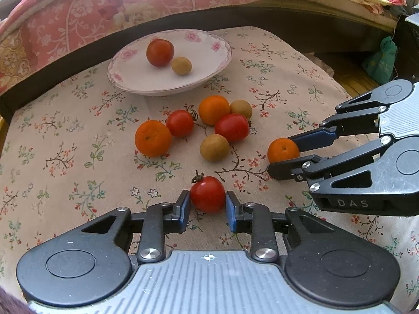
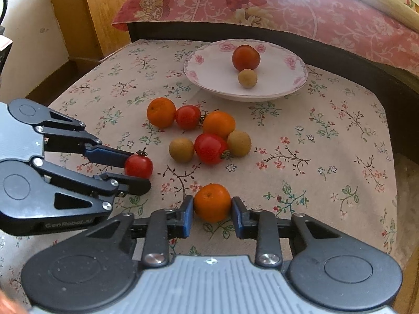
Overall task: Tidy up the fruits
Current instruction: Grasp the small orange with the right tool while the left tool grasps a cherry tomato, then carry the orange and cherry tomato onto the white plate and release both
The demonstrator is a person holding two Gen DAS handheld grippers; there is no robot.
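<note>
Left tool (image 1: 207, 201) is clamped on a red tomato (image 1: 207, 194) near the tabletop's (image 2: 327, 157) front edge; right tool (image 2: 212, 210) is clamped on a small orange (image 2: 212, 202) just beside it. More fruit lies clustered mid-tabletop, and a flowered plate (image 1: 204, 78) toward the far edge holds two pieces. Likely best handling: squeeze gently, lift both straight up, clear the cluster, lower onto the plate's bare part.

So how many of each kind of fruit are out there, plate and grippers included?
Red tomatoes: 4
Oranges: 3
Small tan round fruits: 3
Total: 10
Two already lie on the plate; one sits in each gripper.
</note>
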